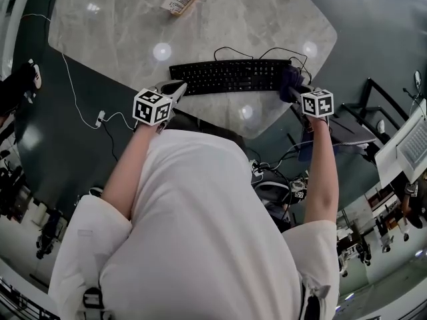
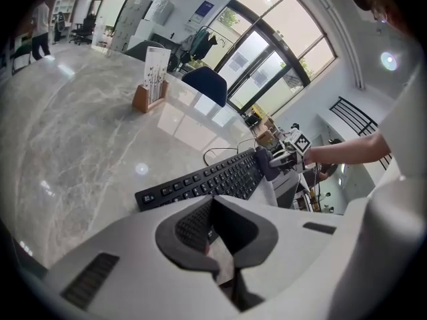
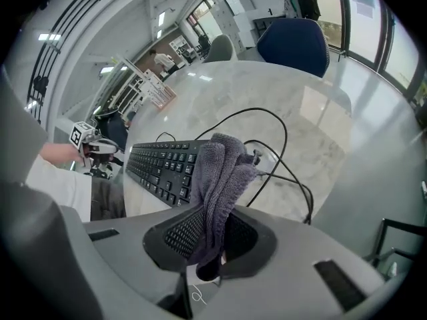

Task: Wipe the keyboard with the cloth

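Two tongs flank the work at the near edge of the bench [image 1: 120, 25]: the left tongs [image 2: 213, 229], pressed together on nothing, hang just off the left end of the keyboard [image 1: 230, 77], while the right tongs [image 3: 212, 245] stand clamped on a bunched grey cloth [image 3: 223, 172] at its right end. The keyboard lies crosswise, long axis running from one hand to the other, so the wipe likely travels leftward from the right tongs, the nearer pair. Black cables [image 1: 267, 51] loop beyond.

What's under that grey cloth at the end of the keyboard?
The cloth, clamped in the right gripper, covers the keyboard's right end. Keys beside it show; those beneath it are hidden, and so is whether it touches them.
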### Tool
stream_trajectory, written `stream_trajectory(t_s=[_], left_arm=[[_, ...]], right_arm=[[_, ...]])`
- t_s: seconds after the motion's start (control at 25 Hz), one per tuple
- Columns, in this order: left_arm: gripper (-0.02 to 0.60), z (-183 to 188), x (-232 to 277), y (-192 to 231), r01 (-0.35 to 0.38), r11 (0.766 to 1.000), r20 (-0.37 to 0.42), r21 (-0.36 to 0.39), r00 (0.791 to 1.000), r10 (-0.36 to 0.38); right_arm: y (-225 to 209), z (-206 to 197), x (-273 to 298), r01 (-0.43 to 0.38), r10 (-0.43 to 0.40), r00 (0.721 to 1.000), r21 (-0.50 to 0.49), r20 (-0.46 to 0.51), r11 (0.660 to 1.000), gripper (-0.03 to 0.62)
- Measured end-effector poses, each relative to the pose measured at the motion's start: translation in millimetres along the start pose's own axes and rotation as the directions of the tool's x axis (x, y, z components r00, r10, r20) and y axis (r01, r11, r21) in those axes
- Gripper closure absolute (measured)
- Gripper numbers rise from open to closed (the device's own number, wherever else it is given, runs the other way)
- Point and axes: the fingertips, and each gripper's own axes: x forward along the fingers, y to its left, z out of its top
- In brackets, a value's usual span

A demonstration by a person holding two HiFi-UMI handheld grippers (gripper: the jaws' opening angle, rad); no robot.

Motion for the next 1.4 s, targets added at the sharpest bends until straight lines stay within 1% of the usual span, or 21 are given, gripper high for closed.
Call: stream_trajectory(t_s=[0.12, 0.24, 0.32, 0.44, 0.56, 0.72, 0.92, 1.08, 1.4], left_arm=[[0.575, -1.0, 0.2, 0.5, 0.002, 1.0, 0.002, -0.001, 1.0, -0.002], [0.575, -2.0, 0.2, 2.0, 0.007, 1.0, 0.006, -0.006, 1.0, -0.007], [0.575, -2.4, 0.0, 4.0, 0.008, 1.0, 0.01, -0.009, 1.0, -0.008], [0.575, -1.6, -1.6, 6.6, 0.009, 1.0, 0.02, -0.016, 1.0, -0.009], [0.575, -1.1, -2.4, 10.0, 0.008, 1.0, 0.03, -0.025, 1.0, -0.007], [0.575, -4.4, -6.3, 16.9, -0.005, 0.999, 0.035, -0.036, 0.999, 0.006], [0.575, -12.0, -13.7, 22.5, -0.028, 0.998, 0.043, -0.052, 0.999, 0.03], [0.575, -16.8, -15.6, 20.2, -0.041, 0.997, 0.053, -0.065, 0.998, 0.044], [0.575, -19.4, -22.2, 4.5, -0.061, 0.996, 0.095, -0.063, 0.993, 0.066]], right_arm=[[-9.9, -0.1, -5.3, 0.048, -0.048, 0.999, -0.014, -0.023, 0.999, 0.522], [-10.8, 5.1, -10.6, 0.072, -0.073, 0.997, -0.03, -0.028, 0.997, 0.524], [-13.7, 11.0, -15.7, 0.097, -0.097, 0.995, -0.034, -0.017, 0.995, 0.526], [-21.0, 24.6, -26.2, 0.139, -0.139, 0.99, -0.009, 0.029, 0.99, 0.526], [-30.7, 37.9, -29.5, 0.198, -0.199, 0.978, 0.014, 0.066, 0.98, 0.526], [-30.4, 49.1, -13.7, 0.252, -0.252, 0.966, 0.007, 0.057, 0.968, 0.526], [-21.0, 54.5, -3.1, 0.268, -0.269, 0.961, 0.031, 0.065, 0.963, 0.526], [-7.9, 54.6, 0.4, 0.244, -0.243, 0.967, -0.002, 0.072, 0.97, 0.53], [11.3, 59.8, 8.4, 0.213, -0.207, 0.972, -0.047, 0.11, 0.976, 0.534]])
